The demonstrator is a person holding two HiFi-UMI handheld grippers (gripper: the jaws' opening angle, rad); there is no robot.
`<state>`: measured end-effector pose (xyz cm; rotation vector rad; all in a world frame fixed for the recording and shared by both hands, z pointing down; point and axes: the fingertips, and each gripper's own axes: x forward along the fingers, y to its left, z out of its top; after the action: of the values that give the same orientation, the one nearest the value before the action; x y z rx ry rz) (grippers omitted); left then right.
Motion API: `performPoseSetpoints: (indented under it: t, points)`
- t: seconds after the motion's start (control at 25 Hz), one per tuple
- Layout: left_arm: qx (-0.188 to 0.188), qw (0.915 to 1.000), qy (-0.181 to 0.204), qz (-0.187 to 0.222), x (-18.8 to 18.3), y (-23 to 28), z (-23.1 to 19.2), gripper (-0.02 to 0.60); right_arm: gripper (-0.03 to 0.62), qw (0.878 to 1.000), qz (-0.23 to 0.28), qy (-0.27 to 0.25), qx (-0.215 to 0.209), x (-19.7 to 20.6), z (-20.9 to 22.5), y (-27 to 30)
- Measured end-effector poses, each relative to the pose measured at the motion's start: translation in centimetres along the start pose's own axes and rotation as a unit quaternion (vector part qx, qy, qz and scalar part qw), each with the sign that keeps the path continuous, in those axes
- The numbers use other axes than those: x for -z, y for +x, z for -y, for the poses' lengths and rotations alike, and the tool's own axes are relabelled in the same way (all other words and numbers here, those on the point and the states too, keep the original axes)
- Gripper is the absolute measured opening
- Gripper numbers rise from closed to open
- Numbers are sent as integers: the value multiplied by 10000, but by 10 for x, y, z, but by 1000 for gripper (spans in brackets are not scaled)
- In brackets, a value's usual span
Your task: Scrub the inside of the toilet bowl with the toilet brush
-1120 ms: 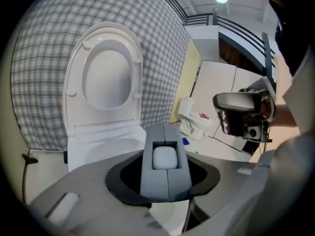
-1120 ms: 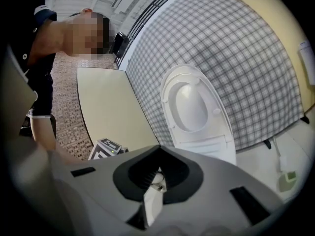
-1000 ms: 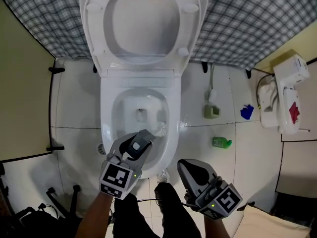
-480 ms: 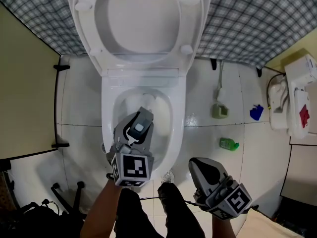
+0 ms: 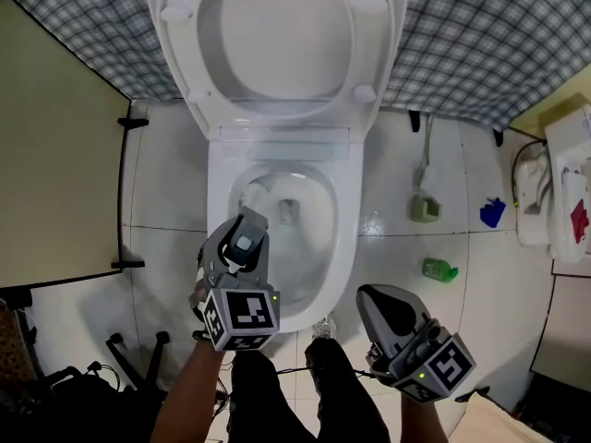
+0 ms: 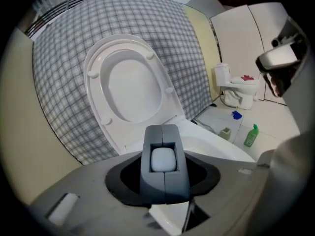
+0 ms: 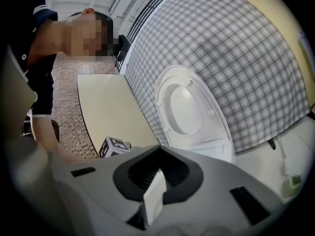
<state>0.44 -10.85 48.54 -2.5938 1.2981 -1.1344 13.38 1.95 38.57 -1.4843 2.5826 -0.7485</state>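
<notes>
- Toilet bowl (image 5: pixel 344 240): white ceramic, oval, open; stands on the pale tiled floor. Drain opening visible low in the basin.
- Seat (image 5: pixel 187 53): white, lifted upright behind the bowl.
- Toilet brush (image 5: pixel 253 196): white. Its head lies inside the bowl, against the upper-left inner wall in the head view. The handle runs back to the left tool (image 5: pixel 249 221), whose jaws are clamped round its rounded white end.

Head view overhead, gripper views facing toilet (image 6: pixel 130 82)

The grey left gripper (image 5: pixel 247 221) and right gripper (image 5: pixel 376 299) each carry a black-and-white marker cube (image 5: pixel 242 314) with a green light.
</notes>
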Motion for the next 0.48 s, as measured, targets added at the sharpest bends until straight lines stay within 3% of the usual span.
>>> performPoseSetpoints:
  t: [0.12,0.32,0.48]
  points:
    - [158,9987,463,-148,10,-11,7,189,0,10000,21,-47,-62,-2,-4,0]
    - [529,9943,773,-516,27,-31,15,189,0,9999,41,-87,-38,-2,-8,-7]
    - [961,9858,1087,-848,38,-49,24,189,0,9999,95,-72,-13,-2,-14,-11]
